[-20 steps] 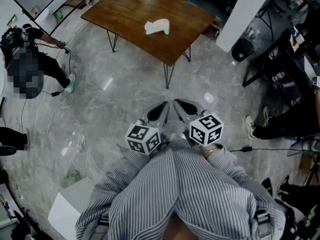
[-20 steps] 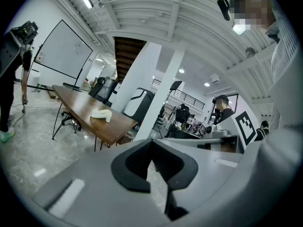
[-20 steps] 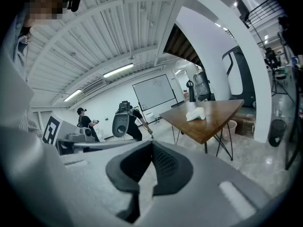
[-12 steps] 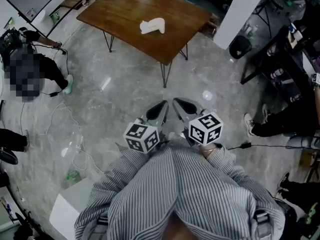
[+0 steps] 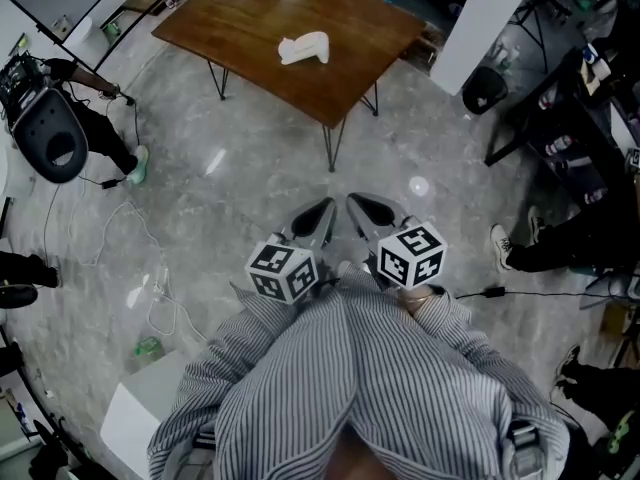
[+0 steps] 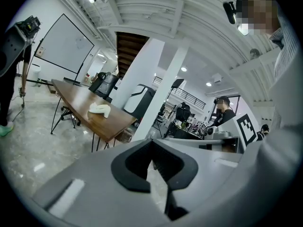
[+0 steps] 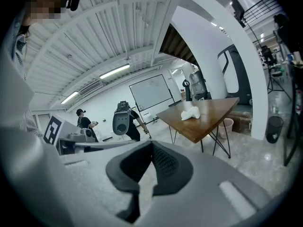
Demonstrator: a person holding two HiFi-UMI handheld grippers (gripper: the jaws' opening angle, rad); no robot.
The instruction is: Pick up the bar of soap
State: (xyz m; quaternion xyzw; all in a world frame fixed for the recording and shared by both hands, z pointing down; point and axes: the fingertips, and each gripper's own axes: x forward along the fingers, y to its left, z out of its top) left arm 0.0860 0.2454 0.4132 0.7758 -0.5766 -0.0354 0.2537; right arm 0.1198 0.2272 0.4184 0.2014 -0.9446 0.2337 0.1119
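the off-white, lumpy bar of soap lies flat mid brown wooden table, its long axis along the table's length. the left gripper and the right gripper are well apart from it, both closed and empty.

Head view looks steeply down; both gripper views face the distant table (seen by all).
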